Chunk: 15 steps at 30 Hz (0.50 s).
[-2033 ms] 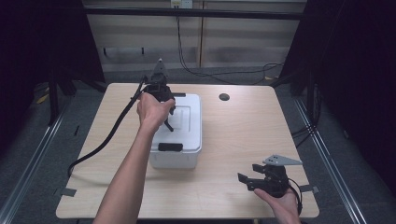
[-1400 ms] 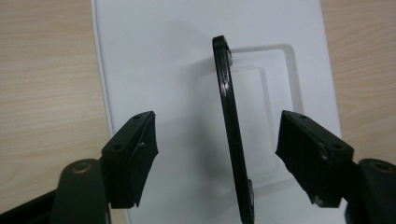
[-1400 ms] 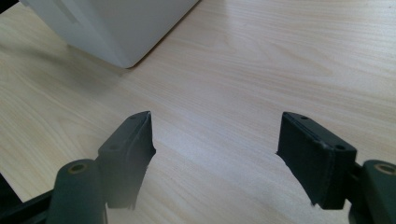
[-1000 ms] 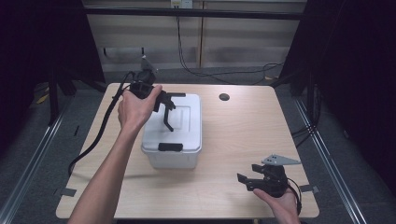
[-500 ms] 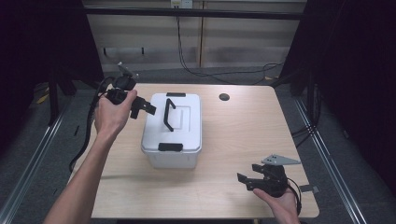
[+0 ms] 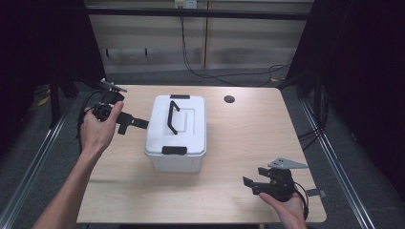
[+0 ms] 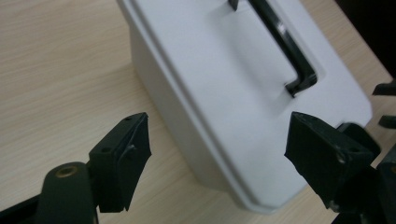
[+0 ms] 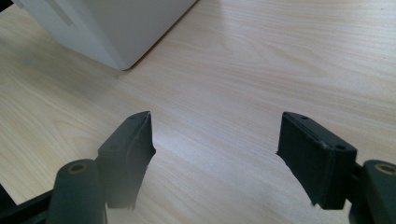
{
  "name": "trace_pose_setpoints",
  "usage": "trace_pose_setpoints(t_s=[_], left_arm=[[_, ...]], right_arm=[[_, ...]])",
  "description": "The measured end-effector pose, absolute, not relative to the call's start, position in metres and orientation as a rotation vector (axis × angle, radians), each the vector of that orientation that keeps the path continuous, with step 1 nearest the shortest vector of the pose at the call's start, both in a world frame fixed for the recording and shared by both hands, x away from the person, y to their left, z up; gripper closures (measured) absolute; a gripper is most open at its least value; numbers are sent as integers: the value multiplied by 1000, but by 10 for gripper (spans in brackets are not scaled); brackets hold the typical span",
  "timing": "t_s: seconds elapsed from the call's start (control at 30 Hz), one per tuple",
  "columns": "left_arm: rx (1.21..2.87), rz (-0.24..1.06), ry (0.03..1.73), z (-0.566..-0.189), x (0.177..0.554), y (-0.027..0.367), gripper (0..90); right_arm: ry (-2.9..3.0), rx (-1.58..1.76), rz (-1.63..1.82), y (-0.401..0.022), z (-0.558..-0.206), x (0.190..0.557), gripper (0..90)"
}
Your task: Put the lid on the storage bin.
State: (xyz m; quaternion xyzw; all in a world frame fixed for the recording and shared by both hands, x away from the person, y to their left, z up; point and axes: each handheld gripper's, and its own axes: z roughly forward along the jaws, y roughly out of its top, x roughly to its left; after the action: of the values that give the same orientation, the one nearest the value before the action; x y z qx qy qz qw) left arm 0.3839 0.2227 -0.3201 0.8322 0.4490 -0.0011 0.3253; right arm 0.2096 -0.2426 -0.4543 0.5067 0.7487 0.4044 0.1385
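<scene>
The left gripper [image 6: 128, 122] hung just left of the box [image 6: 176, 131], its jaws wide apart and holding nothing, pointed at the box's side. The box sat mid-table [image 6: 239, 143], lid on, both black latches looking closed and the handle [image 6: 171, 117] standing up from the lid. At the near right corner, well apart from the box, the right gripper [image 6: 255, 185] rested low, jaws spread and empty. Judged from this, the box work was either finished or not begun; nothing was gripped.

A light wooden table [image 6: 239, 143] with a small dark round hole [image 6: 229, 99] near its far edge.
</scene>
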Motion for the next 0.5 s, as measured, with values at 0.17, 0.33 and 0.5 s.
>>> trace_pose_setpoints(t_s=[0.17, 0.33, 0.5], left_arm=[[2205, 6, 1132, -324, 374, 240, 227], [2185, 21, 1119, -335, 359, 264, 213], [2160, 27, 1147, -346, 349, 280, 203]], right_arm=[[2163, 1467, 1171, -243, -454, 210, 263], [2156, 1472, 1171, -243, -454, 210, 262], [2160, 1468, 1167, -242, -455, 211, 263]])
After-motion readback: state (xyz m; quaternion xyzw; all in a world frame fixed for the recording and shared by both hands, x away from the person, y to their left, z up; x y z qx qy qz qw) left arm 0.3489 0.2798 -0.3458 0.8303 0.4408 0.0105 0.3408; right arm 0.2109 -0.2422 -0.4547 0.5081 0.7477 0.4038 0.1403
